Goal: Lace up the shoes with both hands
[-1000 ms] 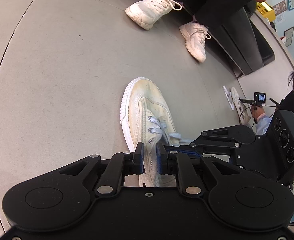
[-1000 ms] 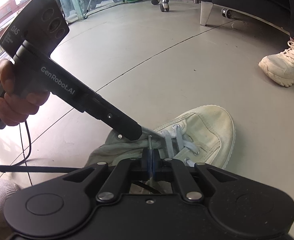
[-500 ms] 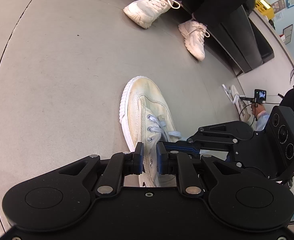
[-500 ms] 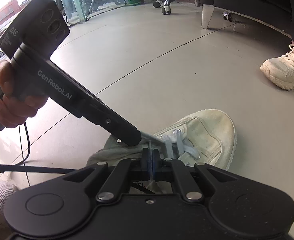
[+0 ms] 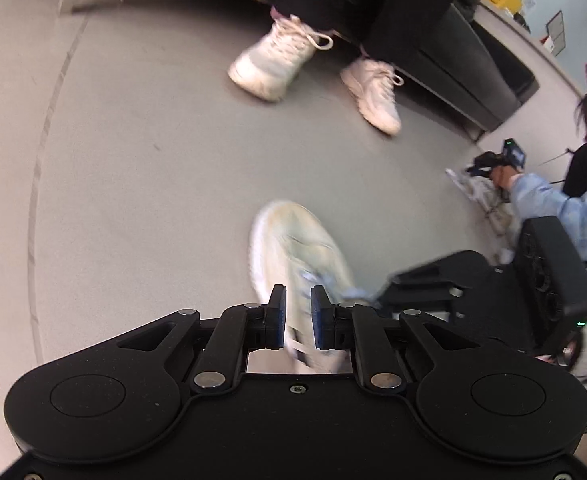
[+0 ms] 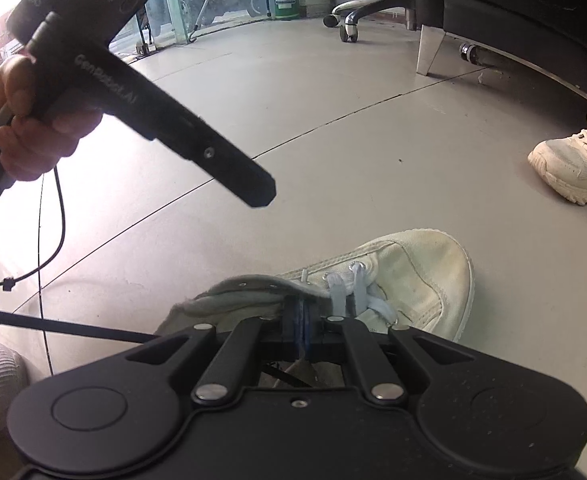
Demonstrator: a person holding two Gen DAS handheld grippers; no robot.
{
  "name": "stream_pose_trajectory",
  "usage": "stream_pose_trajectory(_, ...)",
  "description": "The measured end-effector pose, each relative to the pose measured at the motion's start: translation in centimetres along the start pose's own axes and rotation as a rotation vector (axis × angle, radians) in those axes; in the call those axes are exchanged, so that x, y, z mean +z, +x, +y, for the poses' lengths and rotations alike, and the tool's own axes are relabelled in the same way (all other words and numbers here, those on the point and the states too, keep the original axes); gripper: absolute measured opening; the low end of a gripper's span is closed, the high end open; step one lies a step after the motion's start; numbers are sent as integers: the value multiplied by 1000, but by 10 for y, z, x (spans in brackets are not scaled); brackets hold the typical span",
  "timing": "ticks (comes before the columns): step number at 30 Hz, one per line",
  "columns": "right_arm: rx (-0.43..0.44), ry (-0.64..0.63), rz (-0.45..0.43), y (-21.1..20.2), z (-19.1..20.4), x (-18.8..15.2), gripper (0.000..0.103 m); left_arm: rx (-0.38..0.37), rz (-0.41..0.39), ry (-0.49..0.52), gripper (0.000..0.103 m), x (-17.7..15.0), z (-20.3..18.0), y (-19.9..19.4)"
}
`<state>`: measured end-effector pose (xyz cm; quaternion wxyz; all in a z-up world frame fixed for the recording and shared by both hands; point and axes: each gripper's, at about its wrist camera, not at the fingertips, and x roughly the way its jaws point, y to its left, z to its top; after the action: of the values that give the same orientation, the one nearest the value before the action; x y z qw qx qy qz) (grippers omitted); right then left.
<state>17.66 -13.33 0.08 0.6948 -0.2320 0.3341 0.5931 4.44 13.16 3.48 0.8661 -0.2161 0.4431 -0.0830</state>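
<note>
A pale yellowish canvas shoe [image 5: 293, 248] [image 6: 409, 272] lies on the grey floor with pale blue-white laces [image 6: 347, 292] through its front eyelets. My left gripper [image 5: 295, 312] is open and empty, lifted above the shoe; in the right wrist view its fingers [image 6: 253, 188] hang in the air above the shoe's opening. My right gripper [image 6: 303, 320] is shut on a lace strand at the shoe's tongue; it also shows in the left wrist view [image 5: 389, 284] beside the laces.
A seated person's two white sneakers [image 5: 277, 60] [image 5: 373, 92] rest by a black sofa [image 5: 473, 64]. Another person [image 5: 573, 208] with a handheld device crouches at right. A cable [image 6: 53, 240] trails on the floor at left. An office chair base [image 6: 349, 20] stands far back.
My left gripper has let go of the shoe's edge, opened wider and lifted up and away from the shoe. My right gripper stays shut on the lace.
</note>
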Motion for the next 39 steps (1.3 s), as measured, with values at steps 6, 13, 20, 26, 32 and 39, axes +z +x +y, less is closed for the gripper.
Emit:
stream_pose_trajectory(6,6,-37,-10,-4,3,-5,2,-9,54,225,12,1,-34,25)
stream_pose_trajectory(13,14,-62,-31,-6,4,-11,2,12,104,404,12,-8,-51,38)
stream_pose_trajectory(20,26,-70,-35,-7,2,-14,2,25,118,643,7,-12,-69,46)
stream_pose_trajectory(26,29,-71,-30,-1,-2,-10,2,-7,163,698,8,-7,-69,54)
stream_pose_trajectory(32,29,-77,-29,2,-3,-9,3,-43,224,640,8,5,-60,61)
stream_pose_trajectory(39,27,-78,-24,3,-2,-9,2,-38,304,635,9,17,-63,67)
